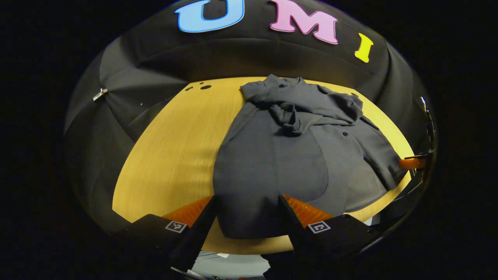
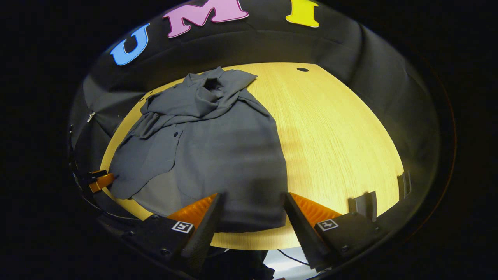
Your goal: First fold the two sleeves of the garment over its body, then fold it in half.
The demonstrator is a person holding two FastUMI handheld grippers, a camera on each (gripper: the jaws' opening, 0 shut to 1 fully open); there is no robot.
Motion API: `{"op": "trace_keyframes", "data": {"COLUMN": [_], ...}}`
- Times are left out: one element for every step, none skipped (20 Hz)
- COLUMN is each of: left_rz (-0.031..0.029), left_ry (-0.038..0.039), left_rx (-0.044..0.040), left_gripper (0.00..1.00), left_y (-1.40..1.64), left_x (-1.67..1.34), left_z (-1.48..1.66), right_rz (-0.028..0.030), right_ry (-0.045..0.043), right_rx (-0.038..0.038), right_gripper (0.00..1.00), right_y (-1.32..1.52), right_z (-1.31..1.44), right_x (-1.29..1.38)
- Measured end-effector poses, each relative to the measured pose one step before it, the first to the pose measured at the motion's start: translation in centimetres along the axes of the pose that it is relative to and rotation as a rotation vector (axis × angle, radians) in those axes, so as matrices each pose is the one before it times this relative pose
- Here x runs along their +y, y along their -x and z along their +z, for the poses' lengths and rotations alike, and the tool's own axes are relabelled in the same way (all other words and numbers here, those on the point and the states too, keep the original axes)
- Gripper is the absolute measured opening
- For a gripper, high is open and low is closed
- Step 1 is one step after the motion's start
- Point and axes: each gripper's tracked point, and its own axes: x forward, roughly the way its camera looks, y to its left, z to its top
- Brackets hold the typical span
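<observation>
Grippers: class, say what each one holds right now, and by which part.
Nothing is held. The left gripper and right gripper are both open above the near hem of the shirt on the table.

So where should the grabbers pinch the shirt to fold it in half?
Probably at the bottom hem of the shirt, one corner for each. The sleeves already lie bunched over the chest, and the hem lies flat at the near table edge, right ahead of the open left gripper and right gripper. Come from the near side.
</observation>
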Motion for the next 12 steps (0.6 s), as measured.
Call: {"op": "trace_keyframes", "data": {"left_rz": [-0.00092,0.00293,-0.0004,-0.0016,-0.00133,0.00062,-0.00018,-0.00033,-0.00086,0.00171,0.003,0.00831], "left_ry": [0.00948,0.00022,-0.00517,-0.00672,-0.00376,0.00157,0.00113,-0.00036,-0.00164,0.0008,0.00197,0.00963], "left_rx": [0.01157,0.01434,0.01097,0.01224,0.01143,0.01743,0.00446,0.00094,0.00273,0.00159,0.00022,-0.00756], "left_gripper": [0.97,0.97,0.97,0.97,0.94,0.97,0.97,0.98,0.98,0.98,0.98,0.98], "left_y": [-0.292,-0.502,-0.287,-0.315,-0.165,-0.113,-0.126,-0.144,0.145,-0.061,0.124,0.008], "left_x": [0.119,0.176,-0.026,-0.305,-0.096,0.042,0.109,-0.006,-0.104,-0.019,-0.015,0.071], "left_z": [-0.367,-0.413,-0.153,-0.116,-0.088,-0.408,0.0,0.083,0.004,-0.217,0.006,0.033], "right_rz": [-0.00409,-0.00387,-0.00226,-0.0018,-0.0051,-0.00563,-0.00573,-0.00706,-0.00784,-0.0173,-0.0072,0.00017], "right_ry": [0.00829,0.00969,0.01061,0.01057,0.00908,0.00654,0.00545,0.00678,0.00519,0.00726,0.0111,0.01064], "right_rx": [0.00588,0.00531,0.00598,0.00392,0.00464,0.0078,0.00776,0.0083,0.00166,-0.00377,0.0019,-0.01028], "right_gripper": [0.98,0.98,0.98,0.98,0.98,0.98,0.98,0.98,0.98,0.99,0.98,0.97], "right_y": [-0.194,-0.172,-0.23,-0.228,-0.091,-0.16,-0.257,-0.226,-0.118,-0.112,-0.074,-0.019], "right_z": [-0.236,-0.188,-0.172,-0.108,-0.174,-0.207,-0.269,-0.22,-0.086,0.104,-0.03,0.202], "right_x": [0.061,0.135,0.162,0.088,-0.038,0.016,-0.041,-0.124,-0.172,-0.236,-0.023,0.108]}}
